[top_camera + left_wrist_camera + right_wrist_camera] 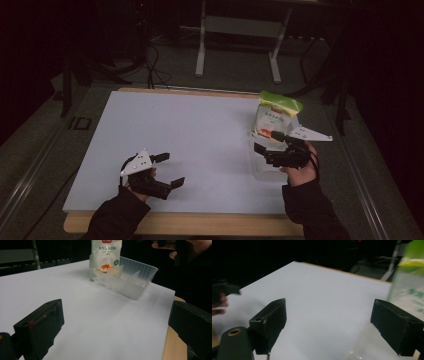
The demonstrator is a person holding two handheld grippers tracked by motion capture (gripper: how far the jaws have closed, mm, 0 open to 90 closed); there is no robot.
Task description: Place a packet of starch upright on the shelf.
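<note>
A white food bag with a green top (274,118) stands upright at the far end of a clear plastic tray (264,170) on the right of the white table sheet (190,135). In the left gripper view the bag (106,257) rises at the far end of the tray (135,281). My right gripper (268,143) hovers open over the tray, just in front of the bag, jaws wide apart and holding nothing. In its own view the bag (409,290) is blurred at the right. My left gripper (169,170) rests open at the front left, nothing between its jaws.
The wooden table edge (200,224) runs along the front. White table legs (201,45) and cables stand on the dark floor beyond the far edge. A broad stretch of white sheet lies between the two grippers.
</note>
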